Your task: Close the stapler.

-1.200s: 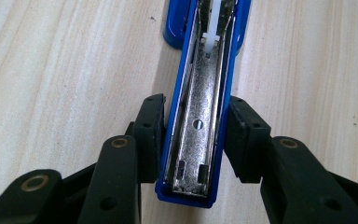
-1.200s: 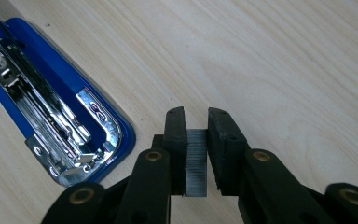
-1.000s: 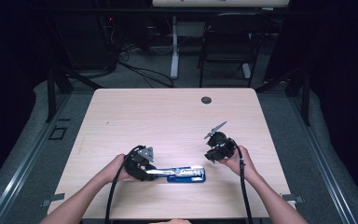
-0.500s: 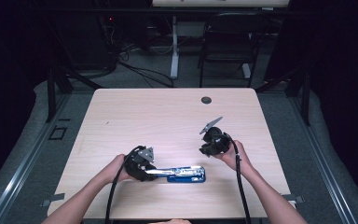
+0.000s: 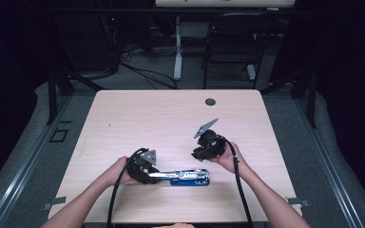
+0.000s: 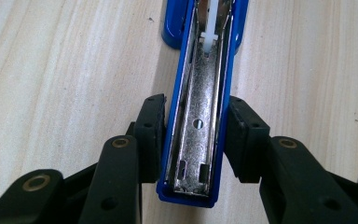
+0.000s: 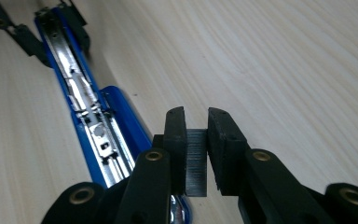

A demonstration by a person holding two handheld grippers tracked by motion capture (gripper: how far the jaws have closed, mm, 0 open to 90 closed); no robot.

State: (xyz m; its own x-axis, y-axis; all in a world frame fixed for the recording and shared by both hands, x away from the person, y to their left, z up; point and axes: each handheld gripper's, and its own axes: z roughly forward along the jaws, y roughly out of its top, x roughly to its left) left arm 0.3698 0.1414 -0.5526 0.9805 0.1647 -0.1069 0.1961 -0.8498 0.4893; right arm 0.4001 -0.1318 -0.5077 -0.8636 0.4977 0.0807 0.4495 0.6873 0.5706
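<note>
The blue stapler (image 5: 184, 176) lies opened out flat on the table (image 5: 138, 118), near the table's front edge and roughly midway across it. Its metal staple channel faces up, with a white plastic pusher visible partway along the channel in the left gripper view.

The left gripper (image 6: 196, 140) is at the stapler's left end, and its fingers (image 6: 150, 135) are clamped on the two blue side walls of that end, one pad on each side, pinning the stapler (image 6: 200, 116) against the table.

The right gripper (image 7: 196, 154) is off the stapler, just beyond its right end and a little farther from the person, seen from above at (image 5: 208, 147). Its fingers (image 7: 175, 149) are drawn close together on a small dark, finely ribbed block (image 7: 196, 161), probably a strip of staples, though the close view is too dim to be sure. The stapler (image 7: 93, 126) runs away to the left of this block in the right gripper view.

Farther back from the stapler, near the table's far edge, sits a small dark round grommet (image 5: 210, 101). Beyond the table stand a chair (image 5: 230, 42) and loose cables (image 5: 142, 71) on the floor.
</note>
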